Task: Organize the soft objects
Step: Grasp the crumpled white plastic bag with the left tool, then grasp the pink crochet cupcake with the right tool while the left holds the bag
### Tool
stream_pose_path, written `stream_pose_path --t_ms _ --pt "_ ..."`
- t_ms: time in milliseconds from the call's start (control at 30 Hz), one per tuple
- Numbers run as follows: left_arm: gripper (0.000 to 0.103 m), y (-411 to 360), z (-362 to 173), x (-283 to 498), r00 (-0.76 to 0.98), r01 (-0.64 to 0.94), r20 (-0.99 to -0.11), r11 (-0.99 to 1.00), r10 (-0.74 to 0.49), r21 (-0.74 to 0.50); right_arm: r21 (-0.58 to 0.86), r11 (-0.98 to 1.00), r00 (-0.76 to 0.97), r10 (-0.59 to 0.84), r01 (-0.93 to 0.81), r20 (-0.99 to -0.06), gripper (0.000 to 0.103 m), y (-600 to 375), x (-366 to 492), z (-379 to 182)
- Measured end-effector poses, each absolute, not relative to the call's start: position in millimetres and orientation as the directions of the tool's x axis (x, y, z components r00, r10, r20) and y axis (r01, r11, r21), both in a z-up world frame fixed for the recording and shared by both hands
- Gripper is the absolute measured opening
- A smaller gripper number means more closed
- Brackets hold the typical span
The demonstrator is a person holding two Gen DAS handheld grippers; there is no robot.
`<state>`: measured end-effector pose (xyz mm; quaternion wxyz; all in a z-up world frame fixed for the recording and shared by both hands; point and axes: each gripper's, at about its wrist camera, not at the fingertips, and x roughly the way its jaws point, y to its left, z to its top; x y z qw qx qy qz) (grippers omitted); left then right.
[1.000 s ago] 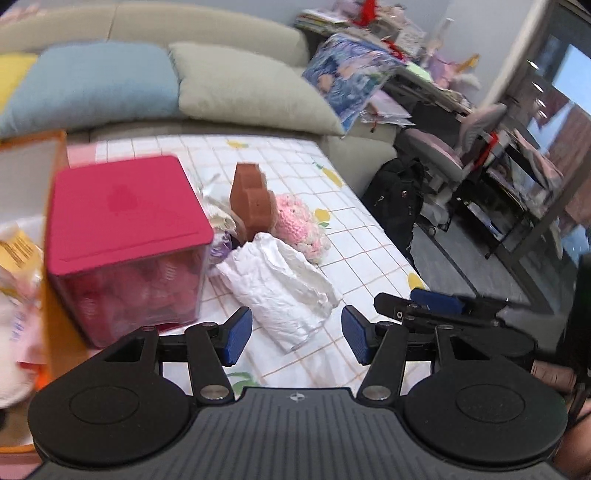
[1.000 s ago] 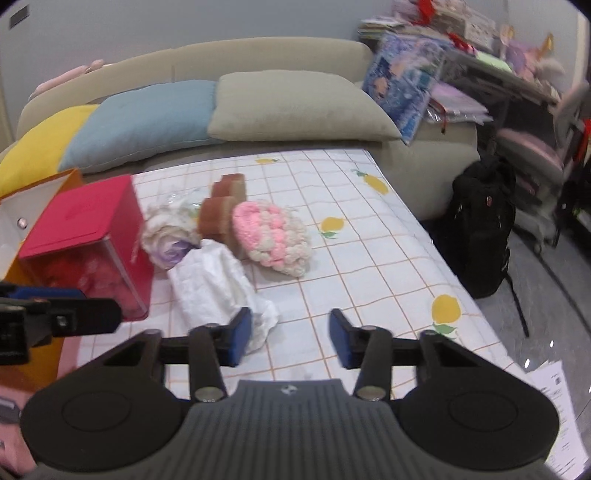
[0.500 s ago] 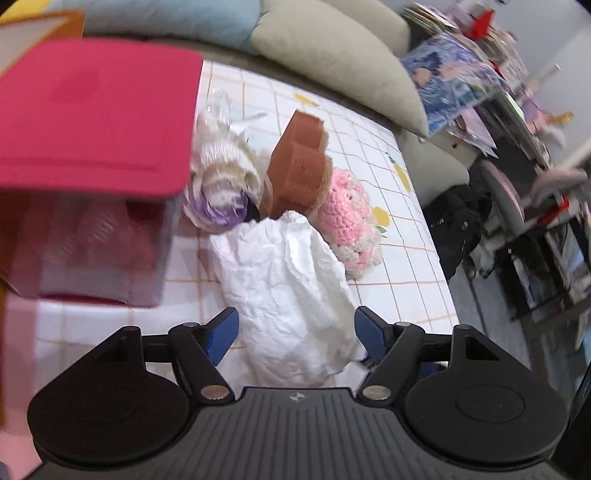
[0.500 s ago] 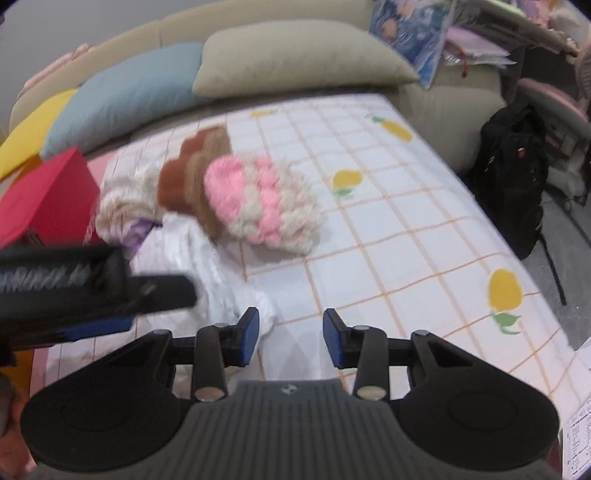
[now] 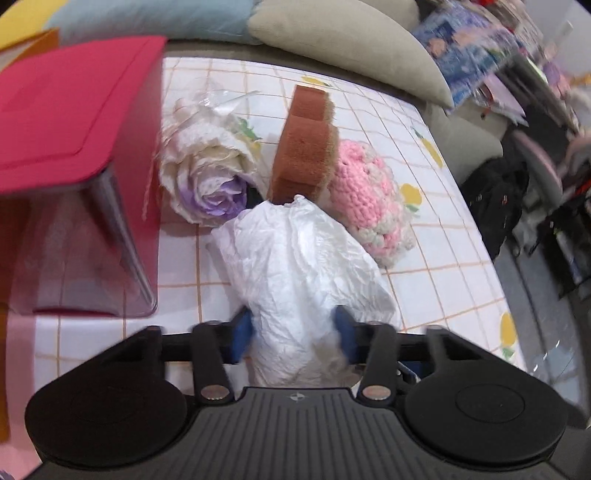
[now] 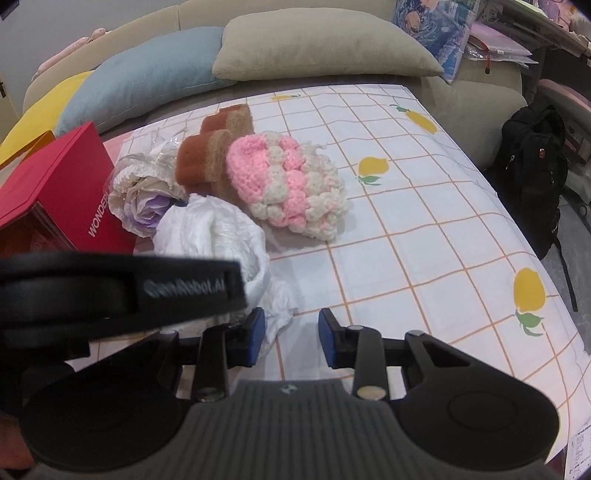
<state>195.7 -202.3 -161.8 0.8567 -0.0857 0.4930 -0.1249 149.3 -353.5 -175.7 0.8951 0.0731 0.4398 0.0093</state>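
Red-lidded clear box (image 5: 70, 155) at 9 o'clock on the checked desk (image 5: 436, 258), lid tilted, side reads "WONDER…" in the right wrist view. Just right of it, cream-and-purple fabric rose (image 5: 210, 173), clear wrap at its top. At 12 o'clock, brown sponge (image 5: 306, 144) standing on edge, touching the pink-and-cream crochet piece (image 5: 369, 199) at about 1 o'clock. White crumpled soft bundle (image 5: 303, 273) dead centre, near end between the blue pads of the left claw (image 5: 293, 334) — pads pressing into both sides, gripping it; far end touching the sponge base. In the right wrist view, left claw body crossing at 9 o'clock over the bundle (image 6: 214, 236), blurred. Right claw (image 6: 291, 338) at 6 o'clock, pads apart and holding nothing — left pad (image 6: 255, 336) just beside the bundle's loose edge, bare desk (image 6: 424, 240) between the pads. Blue, beige and yellow cushions along the sofa (image 6: 295, 18) from 10 to 1 o'clock. Black backpack (image 6: 532, 166) at 3 o'clock on the floor.
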Motion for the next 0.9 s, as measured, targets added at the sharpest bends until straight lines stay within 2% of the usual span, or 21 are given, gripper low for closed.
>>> stream_pose_path --t_ms 133,200,400,533,600,700,767,867,900 --pt "0.016 -201.9 -161.3 195.3 0.476 0.17 -0.824 0.952 -0.307 -0.256 0.143 0.988 0.618 0.082 0.051 -0.782 0.033 -354.7 148.2 -173.9" --pt "0.012 -199.2 -157.3 192.7 0.486 0.188 -0.817 0.95 -0.31 -0.249 0.152 0.986 0.625 0.081 0.061 -0.776 0.033 -357.7 146.6 -171.8" --pt "0.012 -188.1 -133.6 179.5 0.544 0.255 -0.788 0.952 -0.288 -0.172 0.153 0.982 0.676 0.041 0.106 -0.736 0.033 -365.9 139.1 -159.1" --pt "0.012 -184.3 -129.3 169.9 0.567 0.288 -0.785 0.953 -0.25 -0.095 0.168 0.975 0.722 0.012 0.144 -0.692 0.042 -375.7 131.6 -147.3" --pt "0.012 -185.3 -131.0 166.2 0.563 0.326 -0.79 0.944 -0.242 -0.056 0.167 0.971 0.729 -0.009 0.17 -0.685 0.042 -380.5 132.0 -145.3" --pt "0.012 -194.7 -134.9 160.4 0.572 0.406 -0.799 0.911 -0.188 0.076 0.136 0.979 0.714 -0.015 0.154 -0.7 0.042 -377.1 142.6 -148.0" --pt "0.013 -196.7 -138.6 160.2 0.551 0.436 -0.812 0.896 -0.192 0.084 0.114 0.987 0.722 -0.003 0.114 -0.691 0.045 -370.7 147.2 -149.0" --pt "0.025 -189.2 -138.6 166.5 0.514 0.404 -0.814 0.913 -0.27 -0.047 0.072 0.996 0.731 0.009 0.055 -0.682 0.045 -362.8 156.8 -153.0" --pt "0.038 -188.1 -137.4 166.9 0.523 0.39 -0.805 0.918 -0.28 -0.066 0.064 0.997 0.731 0.011 0.045 -0.682 0.045 -362.1 159.8 -155.0"
